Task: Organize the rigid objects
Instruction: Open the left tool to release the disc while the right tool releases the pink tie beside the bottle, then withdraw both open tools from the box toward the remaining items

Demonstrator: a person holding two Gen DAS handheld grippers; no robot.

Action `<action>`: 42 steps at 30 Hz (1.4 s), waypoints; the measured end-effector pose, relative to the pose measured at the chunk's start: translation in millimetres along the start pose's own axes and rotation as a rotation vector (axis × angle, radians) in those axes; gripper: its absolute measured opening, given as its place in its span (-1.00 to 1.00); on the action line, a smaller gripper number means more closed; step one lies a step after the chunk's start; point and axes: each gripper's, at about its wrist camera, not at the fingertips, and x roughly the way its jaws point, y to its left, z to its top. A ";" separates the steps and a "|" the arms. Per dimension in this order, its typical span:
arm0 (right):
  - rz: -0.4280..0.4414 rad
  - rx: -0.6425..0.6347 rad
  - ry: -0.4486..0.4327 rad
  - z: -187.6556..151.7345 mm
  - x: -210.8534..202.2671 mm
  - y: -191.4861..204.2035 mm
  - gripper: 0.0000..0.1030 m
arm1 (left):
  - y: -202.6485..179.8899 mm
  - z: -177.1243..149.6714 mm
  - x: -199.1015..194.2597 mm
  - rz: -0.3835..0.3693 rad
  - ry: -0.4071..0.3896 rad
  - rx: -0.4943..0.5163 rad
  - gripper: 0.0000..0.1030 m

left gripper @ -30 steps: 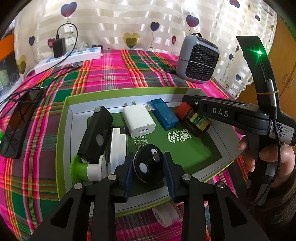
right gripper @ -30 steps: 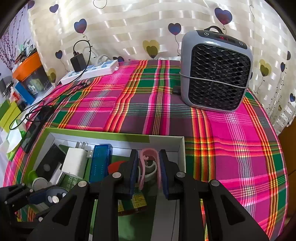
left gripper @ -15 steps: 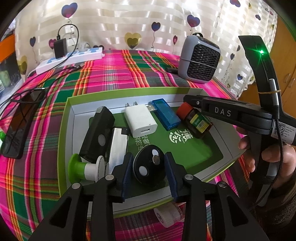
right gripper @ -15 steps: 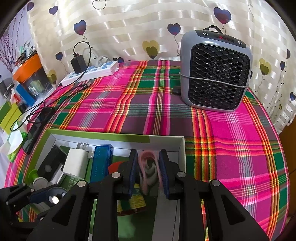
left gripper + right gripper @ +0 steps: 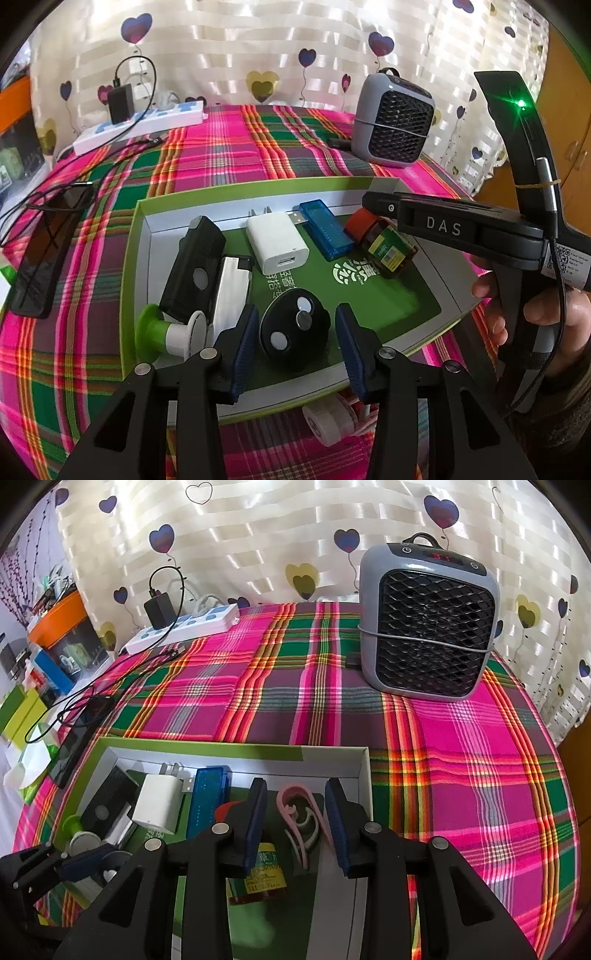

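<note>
in the box: round black remote (image 5: pixel 294 328), white charger (image 5: pixel 277 242), blue usb stick (image 5: pixel 325 230), jar (image 5: pixel 384 245), pink clip (image 5: pixel 301 818) lie in the green box (image 5: pixel 129 258).
left gripper (image 5: pixel 294 341): jaws just opened, remote released between them.
right gripper (image 5: pixel 295 821): jaws just opening around the clip, probably let go.
left: white roll (image 5: pixel 328 415) on the tabletop, near the box.

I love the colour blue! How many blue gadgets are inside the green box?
1: a blue USB stick lying near the box's back wall, between the white charger and the red-capped bottle. More might hide beneath other items.
</note>
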 end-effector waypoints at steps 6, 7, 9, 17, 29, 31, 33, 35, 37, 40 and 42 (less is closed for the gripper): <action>0.001 -0.029 -0.034 -2.8 -12.9 7.5 -0.27 | -2.4 -3.3 -10.1 0.004 -0.017 0.006 -0.18; 0.002 -0.029 -0.037 -3.2 -14.6 8.4 -0.27 | -2.8 -3.7 -10.9 0.004 -0.018 0.007 -0.18; 0.006 -0.027 -0.043 -4.7 -18.0 9.8 -0.27 | -3.3 -5.4 -14.9 0.005 -0.024 0.009 -0.18; 0.005 -0.012 -0.062 -16.2 -32.8 13.2 -0.27 | -6.7 -13.1 -32.6 0.008 -0.049 0.016 -0.18; 0.030 0.011 -0.102 -48.9 -62.5 15.6 -0.27 | -1.3 -32.7 -61.8 0.004 -0.094 0.002 -0.18; 0.035 0.017 -0.108 -54.0 -66.7 15.5 -0.27 | 0.9 -36.0 -66.0 -0.001 -0.099 -0.004 -0.18; 0.037 0.018 -0.109 -59.1 -69.5 16.0 -0.26 | 4.0 -40.5 -71.0 -0.008 -0.107 -0.015 -0.18; 0.041 0.008 -0.112 -64.9 -73.3 17.7 -0.27 | 7.0 -44.9 -74.4 -0.007 -0.110 -0.023 -0.18; 0.041 -0.007 -0.115 -69.4 -77.3 20.0 -0.26 | 10.9 -48.3 -76.6 -0.009 -0.110 -0.038 -0.18; 0.045 -0.013 -0.118 -75.6 -82.0 22.9 -0.26 | 15.1 -53.1 -81.1 -0.013 -0.113 -0.050 -0.18; 0.055 -0.019 -0.123 -79.6 -85.8 25.3 -0.27 | 17.7 -57.0 -85.6 -0.013 -0.121 -0.052 -0.18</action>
